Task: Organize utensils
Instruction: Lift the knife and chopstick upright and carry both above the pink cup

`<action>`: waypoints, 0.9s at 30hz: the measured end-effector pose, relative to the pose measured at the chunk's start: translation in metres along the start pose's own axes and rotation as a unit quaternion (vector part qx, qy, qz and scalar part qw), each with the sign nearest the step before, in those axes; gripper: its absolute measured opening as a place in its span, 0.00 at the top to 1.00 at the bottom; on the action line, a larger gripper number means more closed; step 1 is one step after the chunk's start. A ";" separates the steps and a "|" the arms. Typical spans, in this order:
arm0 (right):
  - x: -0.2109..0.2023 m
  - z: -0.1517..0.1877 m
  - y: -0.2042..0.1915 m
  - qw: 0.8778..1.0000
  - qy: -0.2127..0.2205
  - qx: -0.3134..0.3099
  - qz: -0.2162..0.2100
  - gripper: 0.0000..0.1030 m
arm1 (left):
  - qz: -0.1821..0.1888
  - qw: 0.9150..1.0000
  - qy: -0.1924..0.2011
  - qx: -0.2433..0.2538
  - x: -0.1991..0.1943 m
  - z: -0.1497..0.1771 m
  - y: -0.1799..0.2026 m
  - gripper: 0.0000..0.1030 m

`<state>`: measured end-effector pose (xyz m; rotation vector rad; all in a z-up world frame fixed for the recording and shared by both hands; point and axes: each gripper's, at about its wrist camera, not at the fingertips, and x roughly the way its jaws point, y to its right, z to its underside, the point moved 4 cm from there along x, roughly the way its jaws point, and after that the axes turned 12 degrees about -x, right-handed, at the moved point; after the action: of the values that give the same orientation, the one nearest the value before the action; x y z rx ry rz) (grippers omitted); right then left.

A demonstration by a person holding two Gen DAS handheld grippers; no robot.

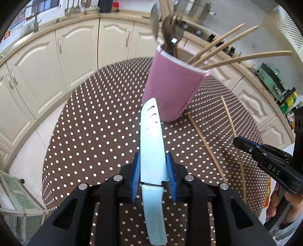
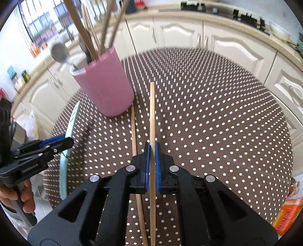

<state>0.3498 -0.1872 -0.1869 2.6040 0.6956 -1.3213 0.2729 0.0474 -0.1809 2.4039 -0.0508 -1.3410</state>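
Observation:
A pink holder stands on the brown dotted round table. It holds several wooden chopsticks, a spoon and other metal utensils. My left gripper is shut on a pale blue knife, blade pointing at the holder, held above the table. My right gripper is shut on one wooden chopstick, pointing forward to the right of the holder. A second chopstick lies on the table just left of it. The left gripper with the knife shows at the left.
Cream kitchen cabinets and a countertop curve round behind the table. An orange packet sits by the table's right edge. The right gripper shows in the left wrist view, near the chopstick on the table.

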 end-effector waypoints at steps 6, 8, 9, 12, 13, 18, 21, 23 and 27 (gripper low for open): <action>-0.049 0.008 -0.002 0.996 0.089 0.017 0.004 0.94 | 0.026 0.998 0.051 0.025 -0.038 0.004 0.012 0.74; -0.063 0.009 -0.005 0.993 0.115 0.016 0.015 0.94 | 0.033 0.997 0.063 0.034 -0.045 0.006 0.021 0.74; -0.069 0.008 -0.008 0.992 0.127 0.013 0.023 0.94 | 0.039 0.996 0.073 0.042 -0.053 0.009 0.025 0.74; -0.093 0.008 -0.019 0.985 0.172 0.005 0.036 0.94 | 0.051 0.993 0.090 0.054 -0.062 0.014 0.038 0.74; -0.095 0.007 -0.026 0.983 0.180 0.004 0.036 0.94 | 0.057 0.992 0.095 0.059 -0.065 0.016 0.042 0.74; -0.125 0.007 -0.037 0.974 0.224 0.000 0.028 0.94 | 0.073 0.989 0.105 0.069 -0.077 0.021 0.054 0.74; -0.137 0.005 -0.047 0.969 0.245 -0.009 0.026 0.94 | 0.083 0.988 0.112 0.069 -0.085 0.018 0.056 0.74; -0.144 0.003 -0.055 0.965 0.260 -0.016 0.027 0.94 | 0.090 0.986 0.119 0.069 -0.091 0.016 0.059 0.75; -0.154 -0.006 -0.071 0.957 0.287 -0.029 0.019 0.94 | 0.105 0.982 0.137 0.075 -0.105 0.010 0.066 0.75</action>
<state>0.2439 -0.1747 -0.0554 2.9414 0.7306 -0.5045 0.2178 0.0060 -0.0770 2.5996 -0.3323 -0.9353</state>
